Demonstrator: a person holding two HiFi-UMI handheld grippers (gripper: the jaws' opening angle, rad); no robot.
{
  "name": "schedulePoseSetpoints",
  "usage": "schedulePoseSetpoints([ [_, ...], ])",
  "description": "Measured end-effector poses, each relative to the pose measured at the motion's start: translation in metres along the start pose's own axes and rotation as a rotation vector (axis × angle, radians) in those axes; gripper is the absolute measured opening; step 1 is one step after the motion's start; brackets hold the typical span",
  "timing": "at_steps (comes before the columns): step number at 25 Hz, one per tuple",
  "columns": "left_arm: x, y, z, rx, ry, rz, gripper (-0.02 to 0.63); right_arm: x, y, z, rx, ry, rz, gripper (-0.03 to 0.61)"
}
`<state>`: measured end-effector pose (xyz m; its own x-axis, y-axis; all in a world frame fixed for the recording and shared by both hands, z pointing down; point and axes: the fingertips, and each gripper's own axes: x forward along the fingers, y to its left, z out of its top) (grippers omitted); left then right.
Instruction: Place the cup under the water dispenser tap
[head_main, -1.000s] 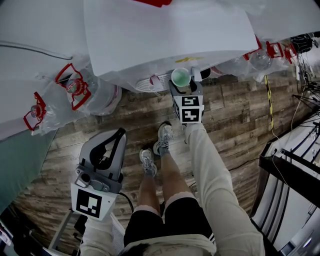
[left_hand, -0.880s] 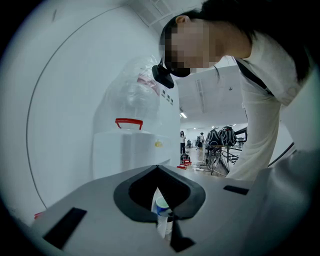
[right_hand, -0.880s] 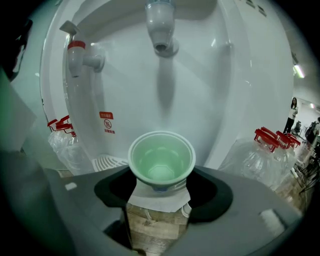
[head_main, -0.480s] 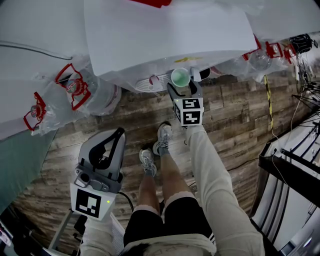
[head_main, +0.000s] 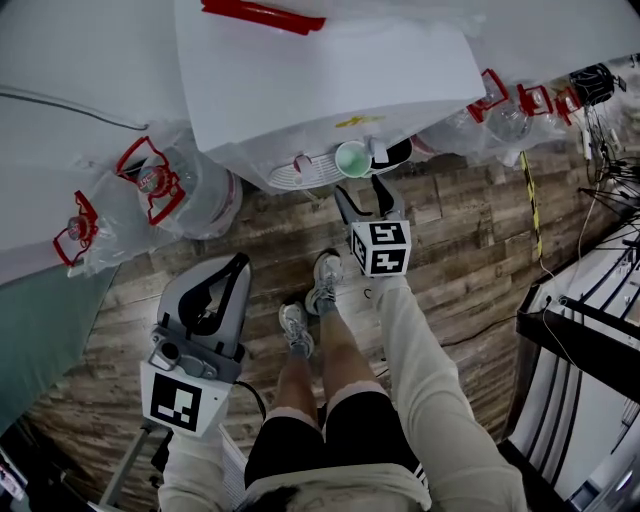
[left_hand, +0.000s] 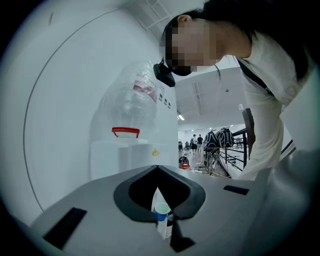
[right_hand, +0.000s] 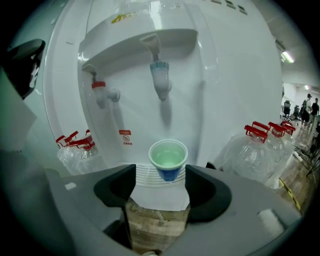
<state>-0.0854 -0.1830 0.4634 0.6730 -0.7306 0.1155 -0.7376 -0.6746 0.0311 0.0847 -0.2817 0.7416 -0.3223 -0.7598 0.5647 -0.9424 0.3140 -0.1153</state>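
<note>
Cup (right_hand: 168, 159) sat on drip tray (right_hand: 142, 176) under blue tap (right_hand: 160, 80); right hand-held gripper (head_main: 365, 198) released, clear of it; placement looked done, only withdrawal left.

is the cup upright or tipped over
Upright: the cup stands on the drip tray below the blue tap, its round mouth facing up.

1. The dispenser (head_main: 330, 80) fills 12 o'clock; the cup (head_main: 353, 158) stands on its tray (head_main: 295, 174).
2. The right gripper (head_main: 361, 190) sits just at the cup's 6 o'clock, apart from it. Its wide jaws have just closed slightly, with nothing between them.
3. The left gripper (head_main: 232, 272) is at 8 o'clock, jaws tip to tip.
4. The bottles (head_main: 195, 190) lie at 10 o'clock, with more at 2.
5. The shoes (head_main: 325, 278) stand mid-frame on the floor (head_main: 470, 240).
</note>
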Motion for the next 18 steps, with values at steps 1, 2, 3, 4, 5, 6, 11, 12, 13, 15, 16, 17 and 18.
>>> schedulePoseSetpoints([
  [1, -0.001, 0.0, 0.005, 0.005, -0.005, -0.002, 0.005, -0.007, 0.002, 0.004, 0.002, -0.01, 0.0, 0.3],
  [2, -0.002, -0.001, 0.01, 0.01, -0.011, -0.004, 0.005, -0.015, 0.004, 0.009, 0.0, -0.023, -0.004, 0.247],
  [3, -0.003, -0.001, 0.015, 0.015, -0.017, -0.006, 0.005, -0.023, 0.005, 0.015, -0.005, -0.038, -0.01, 0.193],
  [4, -0.004, -0.002, 0.02, 0.018, -0.022, -0.008, 0.005, -0.031, 0.006, 0.021, -0.012, -0.053, -0.018, 0.134],
  [5, -0.006, -0.003, 0.024, 0.021, -0.027, -0.011, 0.005, -0.039, 0.008, 0.027, -0.02, -0.07, -0.025, 0.085],
  [6, -0.007, -0.004, 0.029, 0.024, -0.032, -0.013, 0.005, -0.046, 0.009, 0.034, -0.029, -0.086, -0.032, 0.039],
  [11, -0.015, -0.009, 0.047, 0.021, -0.052, -0.018, 0.005, -0.08, 0.016, 0.062, -0.04, -0.146, -0.03, 0.009],
  [12, -0.016, -0.01, 0.052, 0.017, -0.057, -0.017, 0.005, -0.087, 0.017, 0.067, -0.036, -0.156, -0.031, 0.009],
  [13, -0.017, -0.012, 0.056, 0.012, -0.062, -0.018, 0.005, -0.094, 0.018, 0.072, -0.032, -0.165, -0.031, 0.009],
  [15, -0.019, -0.016, 0.065, 0.004, -0.07, -0.024, 0.005, -0.11, 0.021, 0.083, -0.025, -0.183, -0.032, 0.009],
  [16, -0.019, -0.019, 0.07, 0.004, -0.071, -0.029, 0.005, -0.119, 0.023, 0.089, -0.025, -0.19, -0.032, 0.009],
  [17, -0.02, -0.022, 0.074, 0.005, -0.073, -0.033, 0.005, -0.128, 0.026, 0.094, -0.027, -0.196, -0.031, 0.009],
  [18, -0.021, -0.024, 0.079, 0.006, -0.074, -0.036, 0.005, -0.137, 0.029, 0.099, -0.028, -0.201, -0.029, 0.009],
])
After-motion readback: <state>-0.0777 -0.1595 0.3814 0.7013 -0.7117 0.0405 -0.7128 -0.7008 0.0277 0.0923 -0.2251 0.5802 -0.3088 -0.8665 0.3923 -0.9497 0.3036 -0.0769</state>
